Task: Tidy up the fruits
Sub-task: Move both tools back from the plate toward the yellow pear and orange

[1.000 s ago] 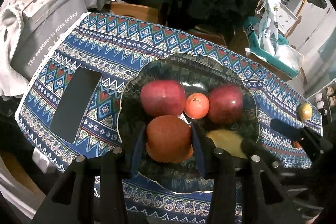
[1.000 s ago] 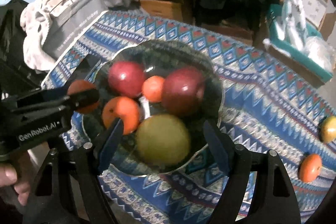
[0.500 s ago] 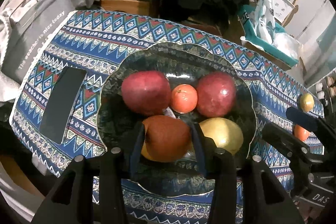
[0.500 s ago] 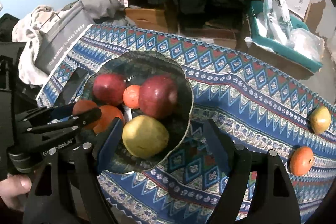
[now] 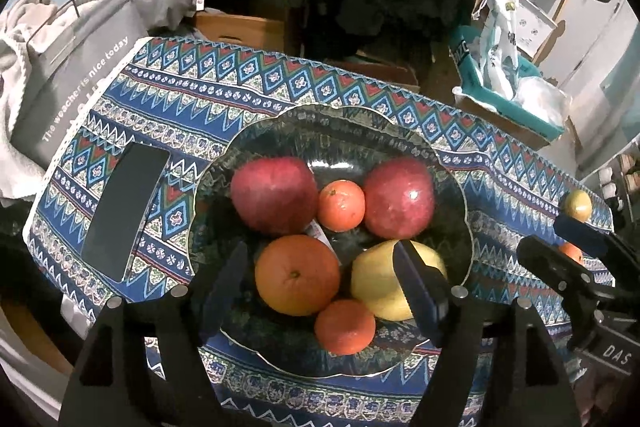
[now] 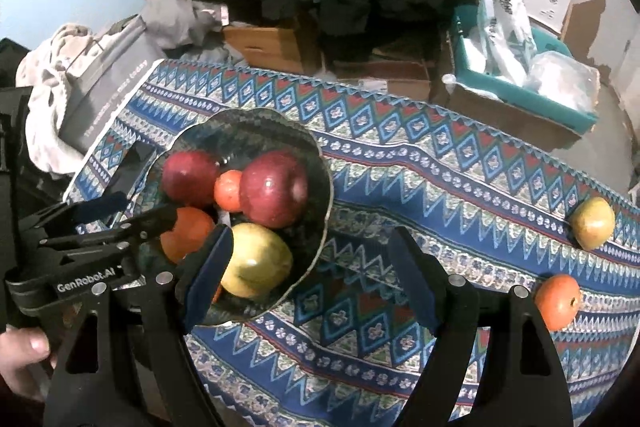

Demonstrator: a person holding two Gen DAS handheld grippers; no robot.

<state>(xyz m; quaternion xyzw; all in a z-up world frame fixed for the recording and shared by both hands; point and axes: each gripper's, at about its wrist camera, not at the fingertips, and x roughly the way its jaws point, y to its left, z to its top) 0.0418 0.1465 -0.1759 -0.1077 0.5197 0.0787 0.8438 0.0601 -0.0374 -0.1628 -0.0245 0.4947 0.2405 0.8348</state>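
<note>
A dark scalloped bowl (image 5: 352, 123) on the patterned cloth holds two red apples (image 5: 274, 195), a small orange (image 5: 341, 205), a big orange (image 5: 297, 275), a tangerine (image 5: 345, 327) and a yellow apple (image 5: 374, 283). My left gripper (image 5: 324, 287) hangs over the bowl's near side, jaws opening. The big orange and the tangerine lie loose between its fingers, untouched. My right gripper (image 6: 310, 271) stands open just right of the bowl (image 6: 320, 211), over bare cloth, jaws widening slightly. A yellow-green apple (image 6: 593, 223) and an orange (image 6: 558, 301) lie on the cloth at far right.
A black phone (image 5: 124, 215) lies on the cloth left of the bowl. A grey bag (image 5: 72, 83) and clothes sit past the table's left edge. Cardboard boxes and a teal box (image 6: 520, 99) with plastic bags stand behind the table. A hand (image 6: 24, 359) holds the left gripper.
The left jaws opened and let go of the orange fruit they held; it now lies in the bowl. The right gripper drew back to the right, leaving the yellow apple in the bowl.
</note>
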